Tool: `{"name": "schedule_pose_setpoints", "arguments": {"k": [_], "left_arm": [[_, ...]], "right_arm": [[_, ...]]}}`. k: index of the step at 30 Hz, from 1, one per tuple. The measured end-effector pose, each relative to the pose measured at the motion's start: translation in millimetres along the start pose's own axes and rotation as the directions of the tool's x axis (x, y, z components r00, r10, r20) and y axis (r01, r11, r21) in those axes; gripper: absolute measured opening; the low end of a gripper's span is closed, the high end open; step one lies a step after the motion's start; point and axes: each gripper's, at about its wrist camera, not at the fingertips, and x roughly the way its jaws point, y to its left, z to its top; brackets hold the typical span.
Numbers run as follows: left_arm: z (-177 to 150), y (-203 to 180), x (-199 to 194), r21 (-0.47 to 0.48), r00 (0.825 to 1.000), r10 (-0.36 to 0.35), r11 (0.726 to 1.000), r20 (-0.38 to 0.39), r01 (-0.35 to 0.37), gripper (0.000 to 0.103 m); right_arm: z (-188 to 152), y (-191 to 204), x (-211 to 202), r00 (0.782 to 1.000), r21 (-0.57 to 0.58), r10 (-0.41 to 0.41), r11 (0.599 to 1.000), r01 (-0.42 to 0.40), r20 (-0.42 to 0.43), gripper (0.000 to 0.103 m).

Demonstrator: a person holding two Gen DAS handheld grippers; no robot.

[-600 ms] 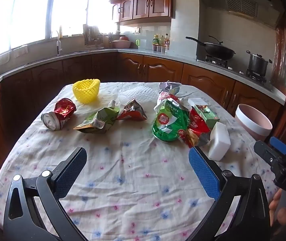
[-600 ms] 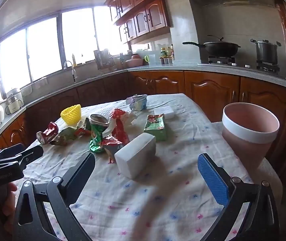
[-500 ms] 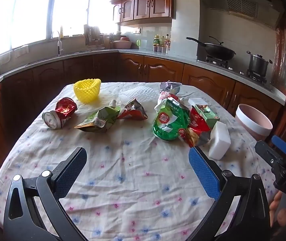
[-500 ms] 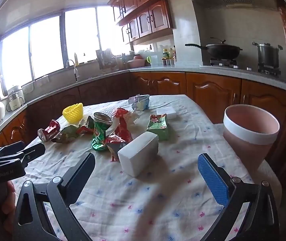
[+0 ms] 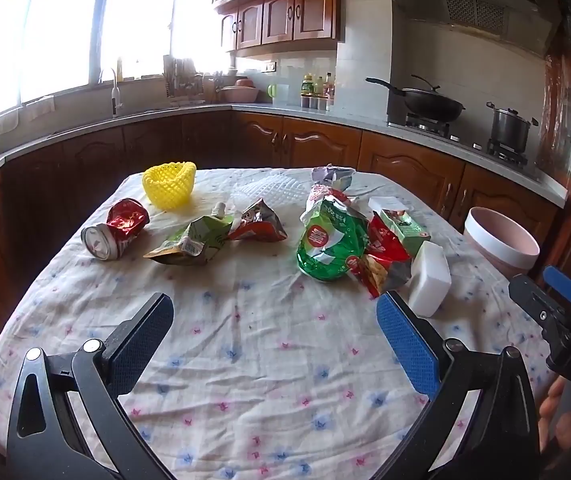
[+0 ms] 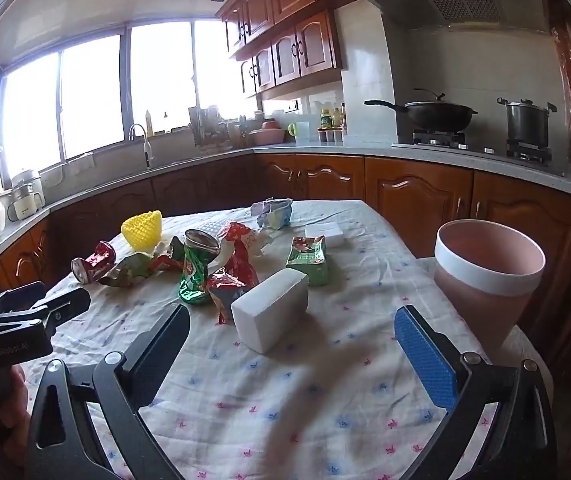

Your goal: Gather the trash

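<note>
Above table [image 5: 245,360]: both tongs [image 5: 275,334] [image 6: 291,344] wide, empty, eased slightly nearer white block [image 6: 271,312].

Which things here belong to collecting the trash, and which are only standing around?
For the job: crushed red can, green pouch, crushed green can, white block, green carton, pink bin.

Only around: wok, steel pot, faucet.
</note>
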Motion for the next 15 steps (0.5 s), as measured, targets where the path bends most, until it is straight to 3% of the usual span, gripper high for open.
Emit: {"name": "schedule_pose_setpoints", "arguments": {"k": [15], "left_arm": [[-0.3, -0.8, -1.4, 0.005, 1.0, 0.001, 1.0, 0.004, -0.001, 0.103]], "right_arm": [[1.4, -2.9, -4.4, 1.0, 0.018, 0.016, 1.0, -0.016, 0.008, 0.103]]}}
